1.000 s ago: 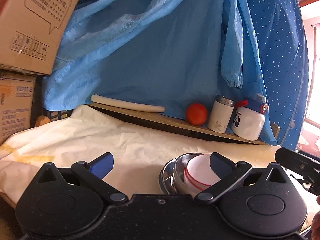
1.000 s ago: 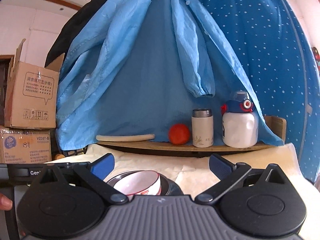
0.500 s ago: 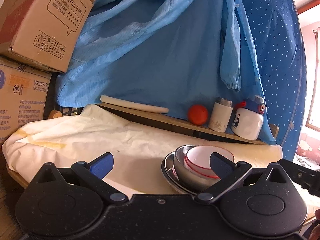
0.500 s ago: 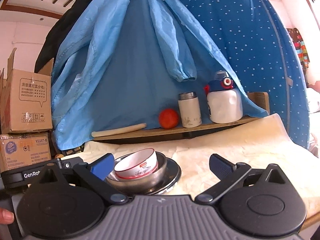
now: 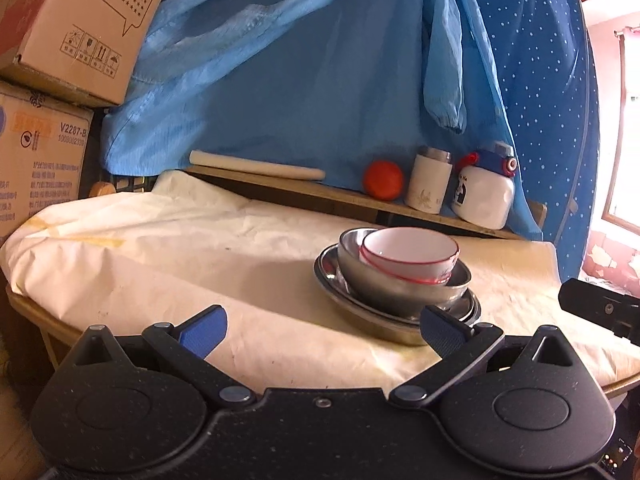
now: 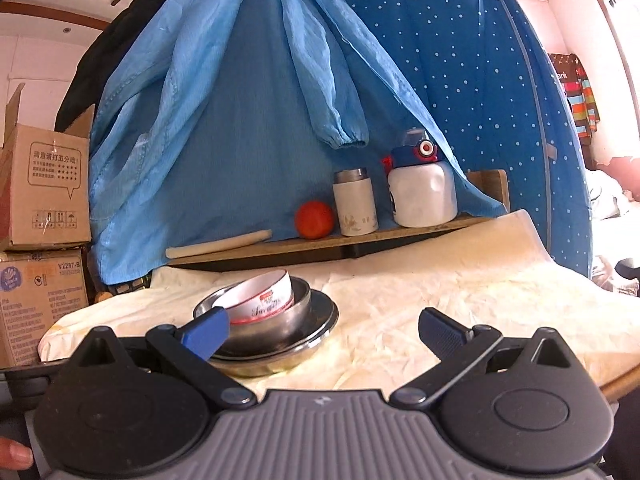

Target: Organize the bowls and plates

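Observation:
A white bowl with a red rim [image 5: 410, 256] sits tilted inside a steel bowl [image 5: 400, 286], which rests on a steel plate [image 5: 352, 304] on the cloth-covered table [image 5: 180, 256]. The stack also shows in the right wrist view: white bowl [image 6: 266, 294], steel bowl [image 6: 280, 320], plate [image 6: 320, 320]. My left gripper [image 5: 323, 330] is open and empty, held back near the table's front edge, with the stack just beyond its right finger. My right gripper [image 6: 324, 332] is open and empty, with the stack behind its left finger.
A wooden shelf [image 5: 304, 194] at the back holds a rolling pin [image 5: 256, 166], an orange ball [image 5: 383, 180], a white flask [image 5: 428, 184] and a white bottle with a blue cap [image 5: 484, 192]. Cardboard boxes [image 5: 44, 120] stand left. Blue cloth hangs behind.
Both grippers have drawn back and up from the stack, so the table edge and the whole stack now show. Both stay open and empty.

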`<move>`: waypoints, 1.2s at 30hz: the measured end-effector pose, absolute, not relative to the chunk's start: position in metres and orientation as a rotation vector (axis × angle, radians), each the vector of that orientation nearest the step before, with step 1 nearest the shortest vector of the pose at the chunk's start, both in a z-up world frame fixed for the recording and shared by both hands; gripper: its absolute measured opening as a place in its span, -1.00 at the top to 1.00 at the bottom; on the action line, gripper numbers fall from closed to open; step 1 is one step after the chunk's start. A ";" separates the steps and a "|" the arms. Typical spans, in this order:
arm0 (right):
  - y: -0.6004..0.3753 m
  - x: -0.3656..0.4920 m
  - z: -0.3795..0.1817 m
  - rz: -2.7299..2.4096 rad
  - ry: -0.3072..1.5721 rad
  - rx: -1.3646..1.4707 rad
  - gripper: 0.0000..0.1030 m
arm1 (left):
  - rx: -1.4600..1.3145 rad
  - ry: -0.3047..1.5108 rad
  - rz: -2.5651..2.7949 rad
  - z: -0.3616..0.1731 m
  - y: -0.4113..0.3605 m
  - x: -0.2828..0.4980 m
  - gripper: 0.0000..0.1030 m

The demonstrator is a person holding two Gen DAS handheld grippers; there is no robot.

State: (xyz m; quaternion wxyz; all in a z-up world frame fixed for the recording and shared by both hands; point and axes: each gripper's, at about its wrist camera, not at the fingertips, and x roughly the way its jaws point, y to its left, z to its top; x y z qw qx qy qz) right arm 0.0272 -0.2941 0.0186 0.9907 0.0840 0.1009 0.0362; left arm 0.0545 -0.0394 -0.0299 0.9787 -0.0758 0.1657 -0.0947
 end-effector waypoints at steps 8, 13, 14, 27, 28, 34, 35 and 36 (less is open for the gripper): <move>-0.299 0.021 0.008 0.076 0.228 0.185 -1.00 | -0.157 0.343 -0.152 -0.036 -0.036 0.046 -0.98; -0.298 0.019 0.002 0.051 0.231 0.159 -1.00 | -0.142 0.342 -0.144 -0.037 -0.037 0.040 -0.98; -0.297 0.019 0.001 0.047 0.230 0.151 -1.00 | -0.141 0.341 -0.146 -0.037 -0.037 0.039 -0.98; -0.282 0.009 -0.002 0.032 0.163 0.060 -1.00 | -0.132 0.322 -0.151 -0.038 -0.037 0.033 -0.98; -0.281 0.008 -0.003 0.028 0.158 0.050 -1.00 | -0.132 0.322 -0.152 -0.038 -0.038 0.032 -0.98; -0.279 0.010 -0.006 0.023 0.158 0.030 -1.00 | -0.128 0.324 -0.152 -0.040 -0.038 0.031 -0.98; -0.279 0.010 -0.007 0.023 0.158 0.031 -1.00 | -0.128 0.325 -0.152 -0.040 -0.038 0.031 -0.98; -0.279 0.010 -0.007 0.024 0.159 0.030 -1.00 | -0.129 0.327 -0.154 -0.040 -0.038 0.031 -0.98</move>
